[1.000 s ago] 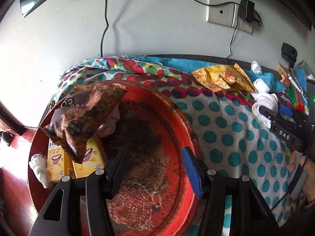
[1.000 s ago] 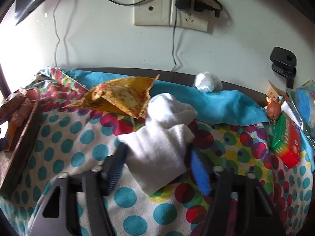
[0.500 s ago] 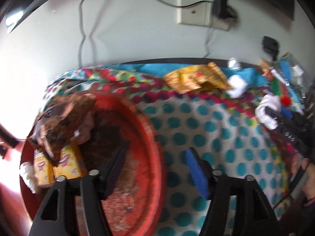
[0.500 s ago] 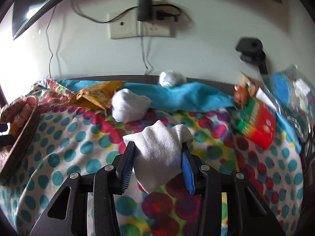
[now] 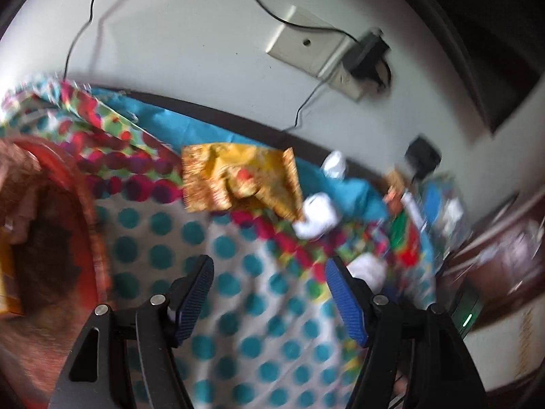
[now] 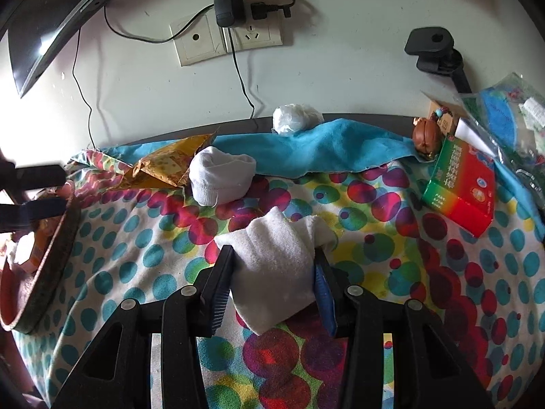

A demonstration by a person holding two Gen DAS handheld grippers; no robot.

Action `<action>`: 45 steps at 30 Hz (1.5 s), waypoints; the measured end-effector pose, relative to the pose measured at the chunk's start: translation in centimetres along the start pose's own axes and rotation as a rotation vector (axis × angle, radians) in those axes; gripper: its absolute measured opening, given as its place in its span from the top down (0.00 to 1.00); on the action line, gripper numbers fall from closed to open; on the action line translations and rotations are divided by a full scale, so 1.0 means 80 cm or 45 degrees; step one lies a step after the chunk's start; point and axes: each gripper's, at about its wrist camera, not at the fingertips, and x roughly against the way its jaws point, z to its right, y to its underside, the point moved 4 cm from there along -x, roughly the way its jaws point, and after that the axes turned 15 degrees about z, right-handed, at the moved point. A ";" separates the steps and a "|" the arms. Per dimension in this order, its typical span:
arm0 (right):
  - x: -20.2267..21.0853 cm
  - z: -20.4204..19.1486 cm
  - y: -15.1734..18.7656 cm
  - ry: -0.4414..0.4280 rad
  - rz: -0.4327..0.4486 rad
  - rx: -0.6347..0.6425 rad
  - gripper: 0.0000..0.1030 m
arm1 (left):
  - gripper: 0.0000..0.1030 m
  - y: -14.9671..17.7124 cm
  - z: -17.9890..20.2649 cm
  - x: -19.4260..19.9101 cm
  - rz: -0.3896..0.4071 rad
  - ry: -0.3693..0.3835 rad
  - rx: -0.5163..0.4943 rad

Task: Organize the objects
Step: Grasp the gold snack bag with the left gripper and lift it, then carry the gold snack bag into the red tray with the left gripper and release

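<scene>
Right gripper (image 6: 272,272) is clenched on the folded white sock (image 6: 276,272); we see both blue pads pressed against its sides, the sock's long axis running along the fingers, its bunched end pointing away from us and its flat end hanging back between the jaws over the polka-dot cloth (image 6: 143,259) that covers the table; whether it is lifted clear of the cloth we cannot tell. Beyond it, a rolled white sock (image 6: 221,179) sits further toward the wall, just beside the yellow wrapper (image 6: 163,167); a red-and-green box (image 6: 460,184) lies well off to the right.

What the coming move turns on, we judge, is the red tray (image 6: 51,255); it lies far to the left of our right gripper, its rim seen edge-on, so the sock would have to travel sideways across the cloth to reach it.

Left gripper (image 5: 269,296) is released and holds nothing, its jaws spread wide over bare cloth; its view is blurred. That same tray (image 5: 85,204) sits close at its left, so the left arm is the nearer one to the tray, while the yellow wrapper (image 5: 238,177) lies ahead of it and the rolled sock (image 5: 316,216) ahead to its right.
</scene>
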 end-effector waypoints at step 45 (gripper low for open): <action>-0.006 -0.011 0.003 0.022 -0.026 0.020 0.60 | 0.77 0.002 -0.010 -0.009 0.332 -0.045 -0.151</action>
